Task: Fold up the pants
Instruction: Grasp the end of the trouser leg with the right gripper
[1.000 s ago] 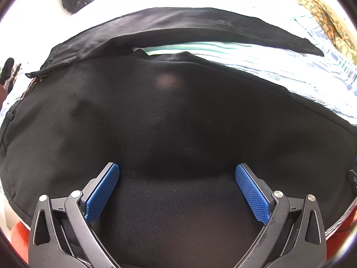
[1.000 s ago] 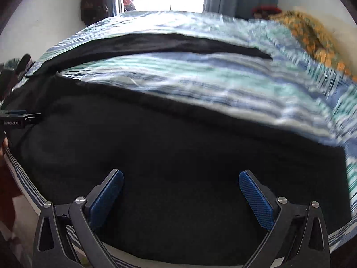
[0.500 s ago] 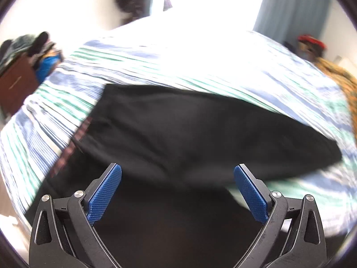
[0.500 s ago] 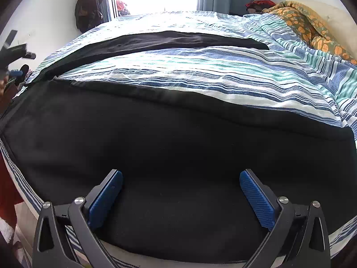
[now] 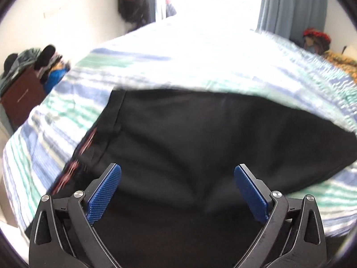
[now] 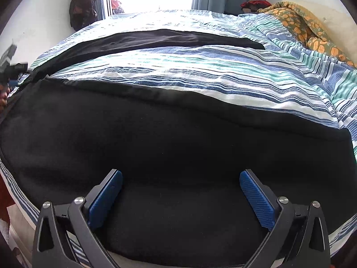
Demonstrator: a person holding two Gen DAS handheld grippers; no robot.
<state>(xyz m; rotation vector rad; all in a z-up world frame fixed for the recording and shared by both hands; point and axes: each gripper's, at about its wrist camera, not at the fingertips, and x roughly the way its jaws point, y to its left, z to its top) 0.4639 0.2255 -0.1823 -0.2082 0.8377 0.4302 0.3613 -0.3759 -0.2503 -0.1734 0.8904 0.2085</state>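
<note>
Black pants (image 6: 169,138) lie spread flat on a striped bedsheet (image 6: 200,71), their two legs running apart toward the right. The near leg fills the right wrist view; the far leg (image 6: 169,39) lies further back. In the left wrist view the pants (image 5: 200,134) show their waistband (image 5: 113,120) with a patterned inner lining at the left. My left gripper (image 5: 177,192) is open and empty, just above the waist end. My right gripper (image 6: 180,195) is open and empty over the near leg.
The bed's near edge runs along the bottom of the right wrist view. An orange patterned blanket (image 6: 312,31) lies at the back right. A brown cabinet (image 5: 22,93) piled with clothes stands left of the bed. Curtains (image 5: 290,6) and a bright window are behind.
The left gripper has lifted and swung left, from close over the near leg to the waistband end. The right gripper has stayed nearly still. Both stay open.
</note>
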